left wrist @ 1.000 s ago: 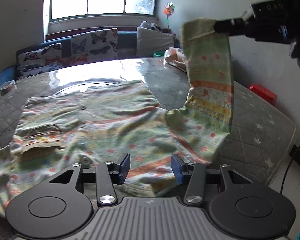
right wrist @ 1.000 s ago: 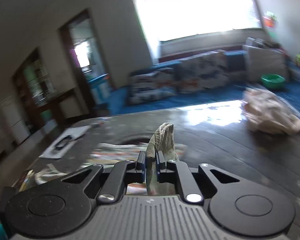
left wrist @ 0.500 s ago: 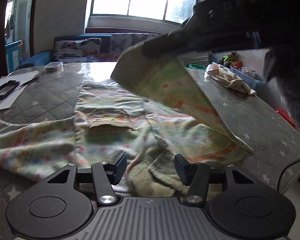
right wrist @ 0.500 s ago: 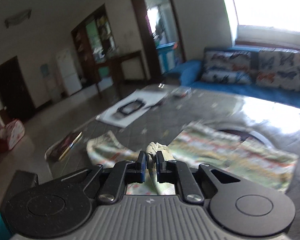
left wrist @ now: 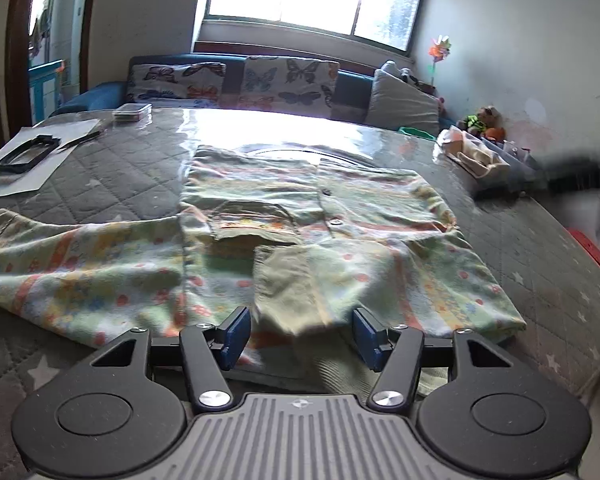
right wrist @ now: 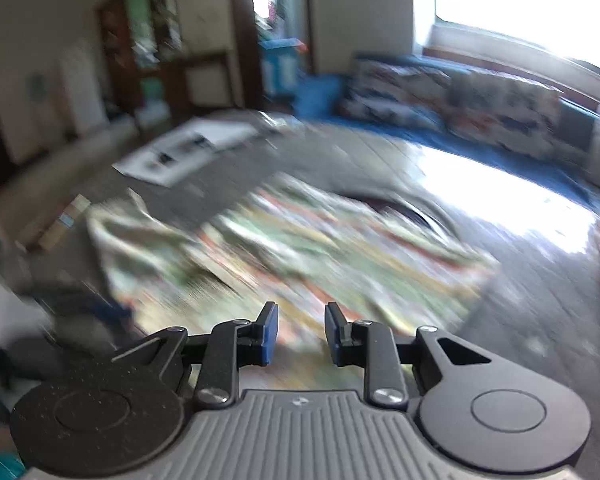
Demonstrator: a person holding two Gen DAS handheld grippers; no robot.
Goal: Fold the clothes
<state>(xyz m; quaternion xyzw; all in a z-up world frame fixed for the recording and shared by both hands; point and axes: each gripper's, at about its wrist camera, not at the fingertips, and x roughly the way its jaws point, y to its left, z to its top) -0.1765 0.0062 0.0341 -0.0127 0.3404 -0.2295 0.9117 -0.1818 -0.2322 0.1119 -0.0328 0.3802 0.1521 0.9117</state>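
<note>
Pale green button-up shirt with orange and yellow printed stripes [left wrist: 284, 216] lies flat on the grey quilted table [left wrist: 112, 184], near its front edge — one sleeve folded over the chest, other sleeve spread toward the left edge. Left gripper [left wrist: 300, 334] jaws apart over the collar, empty. Right gripper [right wrist: 298, 334] jaws apart, empty — view blurred.

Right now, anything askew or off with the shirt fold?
Mostly tidy. The pastel striped button shirt lies flat on the grey quilted table, but only one sleeve is folded across the chest; it sits slanted, cuff rumpled. The other sleeve is spread out sideways. Both tools are open: left tool, right tool.
</note>
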